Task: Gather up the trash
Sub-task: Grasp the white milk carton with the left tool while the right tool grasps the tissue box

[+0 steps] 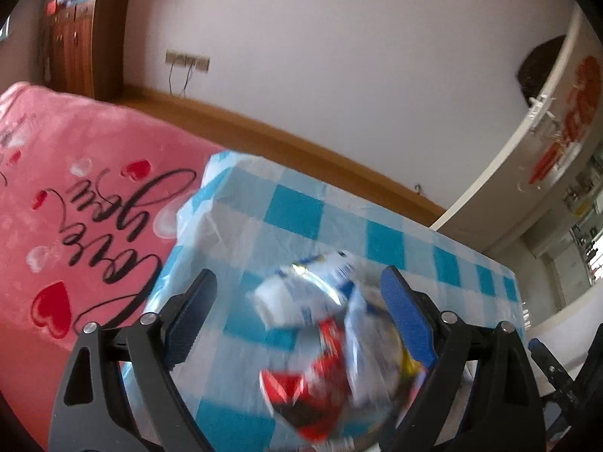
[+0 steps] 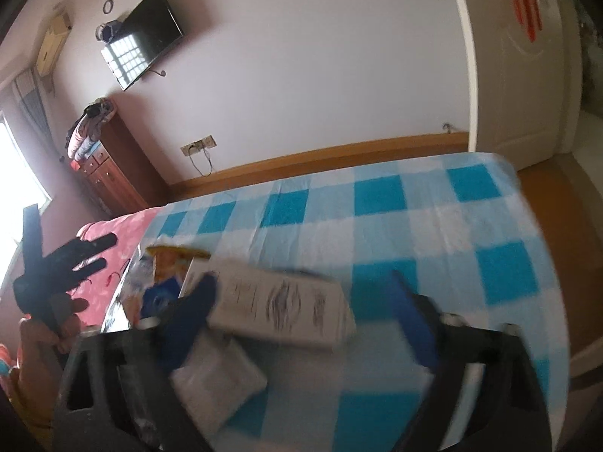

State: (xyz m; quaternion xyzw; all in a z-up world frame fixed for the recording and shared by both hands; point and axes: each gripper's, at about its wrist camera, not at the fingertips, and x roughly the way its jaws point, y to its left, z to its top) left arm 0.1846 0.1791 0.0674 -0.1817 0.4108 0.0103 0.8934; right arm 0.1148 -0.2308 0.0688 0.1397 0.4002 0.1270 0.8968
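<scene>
We are bringing both grippers over the checked tablecloth (image 1: 301, 207). The left gripper (image 1: 297, 293) is spread wide, and the crumpled wrappers (image 1: 320, 339) are lying between its fingers, nearer the right one, touching neither as far as we can tell. The right gripper (image 2: 301, 293) is also spread, a white carton (image 2: 286, 301) lying crosswise between its fingers. Motion blur is hiding labels and contact; the carton's near edge is hard to make out.

White wall (image 2: 301, 75), wooden dresser (image 2: 109, 177), wall-mounted television (image 2: 141, 37).
</scene>
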